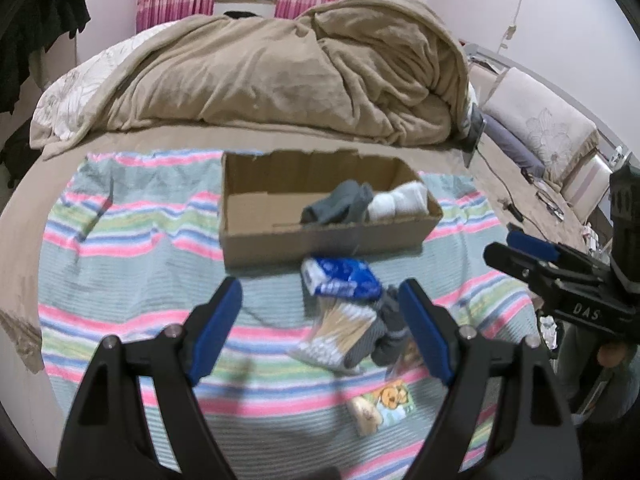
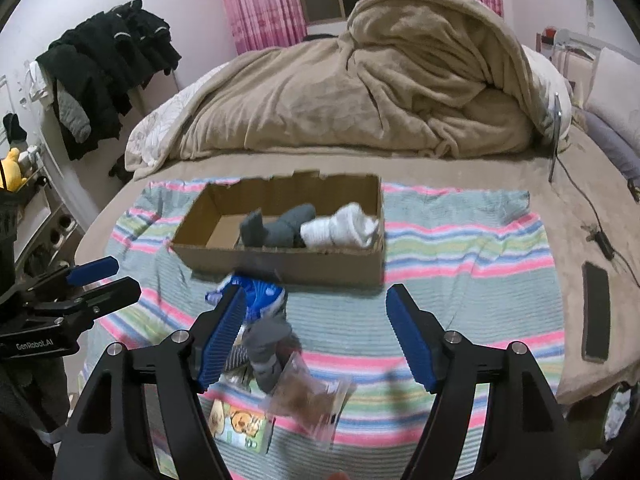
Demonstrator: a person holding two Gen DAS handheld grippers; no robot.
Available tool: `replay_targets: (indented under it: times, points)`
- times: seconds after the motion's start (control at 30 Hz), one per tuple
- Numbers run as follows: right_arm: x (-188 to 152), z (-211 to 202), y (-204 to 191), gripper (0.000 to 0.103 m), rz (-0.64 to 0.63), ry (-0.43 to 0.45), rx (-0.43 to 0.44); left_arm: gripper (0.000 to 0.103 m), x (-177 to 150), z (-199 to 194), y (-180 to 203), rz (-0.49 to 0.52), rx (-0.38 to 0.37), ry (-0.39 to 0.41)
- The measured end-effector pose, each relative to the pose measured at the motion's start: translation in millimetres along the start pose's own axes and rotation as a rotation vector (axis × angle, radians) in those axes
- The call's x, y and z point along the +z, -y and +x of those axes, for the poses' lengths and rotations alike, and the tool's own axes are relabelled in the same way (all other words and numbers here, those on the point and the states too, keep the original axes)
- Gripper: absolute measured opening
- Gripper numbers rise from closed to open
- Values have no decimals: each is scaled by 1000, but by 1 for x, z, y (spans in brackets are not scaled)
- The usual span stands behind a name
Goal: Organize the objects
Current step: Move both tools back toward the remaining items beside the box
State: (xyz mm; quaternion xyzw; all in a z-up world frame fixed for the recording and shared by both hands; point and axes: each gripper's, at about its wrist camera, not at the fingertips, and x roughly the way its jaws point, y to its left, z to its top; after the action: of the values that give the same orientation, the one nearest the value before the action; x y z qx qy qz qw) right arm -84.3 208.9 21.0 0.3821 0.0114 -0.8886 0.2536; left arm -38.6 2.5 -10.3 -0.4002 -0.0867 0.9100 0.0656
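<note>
An open cardboard box (image 1: 320,236) (image 2: 280,264) sits on a striped towel (image 1: 132,240) (image 2: 460,280) on the bed. It holds a grey sock roll (image 1: 340,202) (image 2: 280,226) and a white sock roll (image 1: 396,200) (image 2: 344,226). In front of it lie a blue tissue pack (image 1: 342,278) (image 2: 260,294), a bag of cotton swabs (image 1: 340,332) (image 2: 312,396), a dark grey sock (image 1: 390,328) (image 2: 266,348) and a small cartoon pack (image 1: 382,404) (image 2: 238,422). My left gripper (image 1: 320,320) is open and empty above the swabs. My right gripper (image 2: 316,328) is open and empty over the towel.
A heaped beige blanket (image 1: 280,72) (image 2: 380,80) fills the back of the bed. A black phone (image 2: 595,316) and a charger cable (image 2: 580,200) lie on the right. Dark clothes (image 2: 108,68) hang at left. Pillows (image 1: 536,124) lie far right.
</note>
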Motion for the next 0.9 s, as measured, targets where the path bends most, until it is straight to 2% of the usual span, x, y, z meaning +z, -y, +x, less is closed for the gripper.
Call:
replay_targets:
  times: [0.43,0.9]
  points:
    - [-45,27,0,75,28,-126,9,82,-42,23,-11,-29,10,-105]
    - [-75,63,7,75,50,-251,25,82,-65,47,0,-31,-17,-193]
